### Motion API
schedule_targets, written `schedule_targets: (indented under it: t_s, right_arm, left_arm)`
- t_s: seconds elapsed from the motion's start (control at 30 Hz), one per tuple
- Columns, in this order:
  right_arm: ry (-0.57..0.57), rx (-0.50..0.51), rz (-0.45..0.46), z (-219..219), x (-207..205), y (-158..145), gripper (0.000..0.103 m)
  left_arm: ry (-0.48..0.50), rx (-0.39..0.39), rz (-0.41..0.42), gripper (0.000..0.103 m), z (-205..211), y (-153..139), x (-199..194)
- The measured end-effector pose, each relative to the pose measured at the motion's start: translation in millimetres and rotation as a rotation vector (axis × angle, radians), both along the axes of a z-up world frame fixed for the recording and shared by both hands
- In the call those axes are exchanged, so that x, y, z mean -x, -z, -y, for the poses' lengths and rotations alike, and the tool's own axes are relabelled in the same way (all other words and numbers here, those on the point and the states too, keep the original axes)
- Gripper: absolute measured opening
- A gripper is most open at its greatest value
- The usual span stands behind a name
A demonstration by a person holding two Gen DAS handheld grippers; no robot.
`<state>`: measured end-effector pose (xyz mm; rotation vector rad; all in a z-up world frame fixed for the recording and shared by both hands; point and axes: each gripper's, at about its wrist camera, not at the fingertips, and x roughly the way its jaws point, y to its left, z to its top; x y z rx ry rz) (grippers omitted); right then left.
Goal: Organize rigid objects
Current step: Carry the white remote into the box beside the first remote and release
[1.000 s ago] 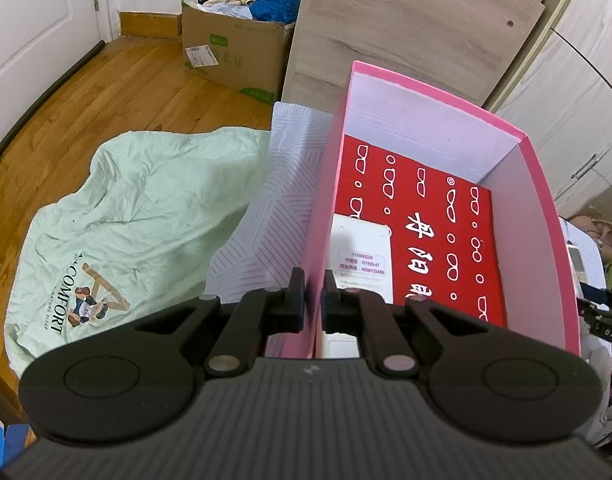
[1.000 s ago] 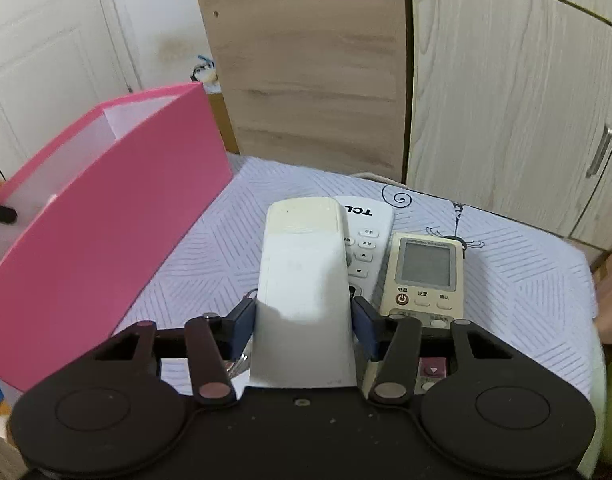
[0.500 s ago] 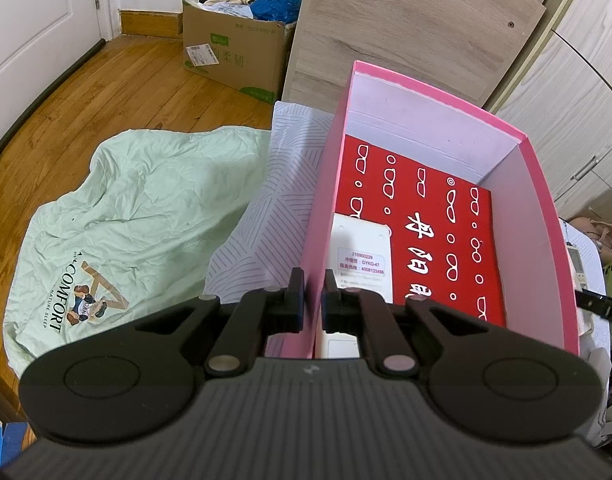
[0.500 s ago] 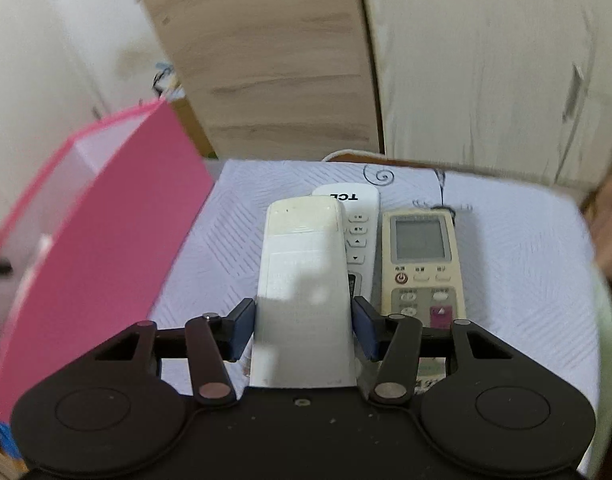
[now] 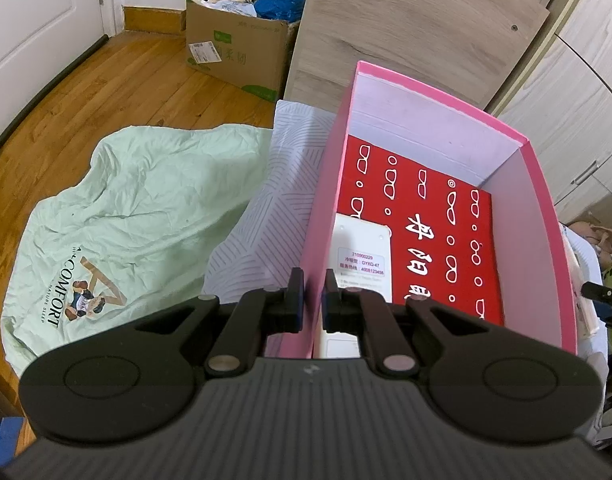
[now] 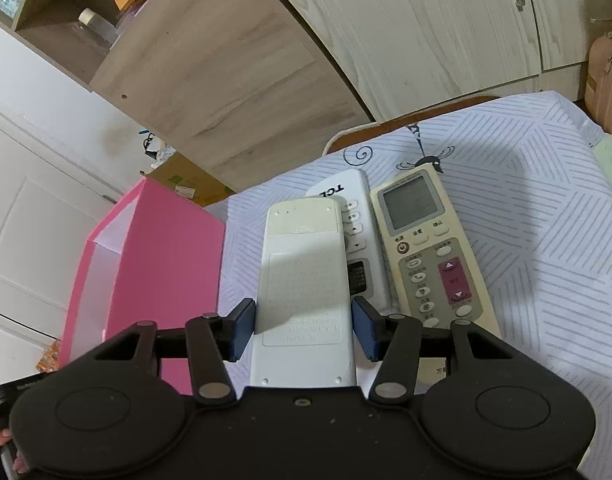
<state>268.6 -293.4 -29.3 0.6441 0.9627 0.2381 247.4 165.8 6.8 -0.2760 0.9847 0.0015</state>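
The pink box (image 5: 546,216), filling the right of the left view, looks light and thin-walled; the left gripper (image 5: 311,300) pinches its near wall; the right gripper (image 6: 302,328) clamps a stiff, smooth white remote (image 6: 302,280) by its long edges at centre frame — buttons hidden, face-down.

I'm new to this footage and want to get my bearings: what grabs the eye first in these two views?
The bright pink box with its red patterned bottom stands out; the left gripper is clamped on its near wall, and a white remote already lies inside. In the right view, the right gripper holds another white remote face down, above two more remotes lying side by side on the striped cloth.
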Motion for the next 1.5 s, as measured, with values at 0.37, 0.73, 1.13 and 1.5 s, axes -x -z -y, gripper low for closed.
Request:
schedule_targets:
  t_s: [0.37, 0.73, 1.13, 1.5]
  right_arm:
    - [-0.029, 0.019, 0.047, -5, 10, -20, 0.058]
    - [-0.350, -0.105, 0.335, -101, 46, -99, 0.058]
    - [-0.535, 0.317, 0.176, -251, 26, -58, 0.058]
    - [-0.428, 0.525, 0.104, -270, 1, -37, 0.058]
  left_arm:
    - [0.012, -0.030, -0.001, 0.007, 4, 2, 1]
    - [0.033, -0.099, 0.011, 0.004, 14, 4, 0]
    - [0.031, -0.101, 0.006, 0.004, 15, 2, -1]
    - [0.049, -0.107, 0.007, 0.004, 18, 2, -1]
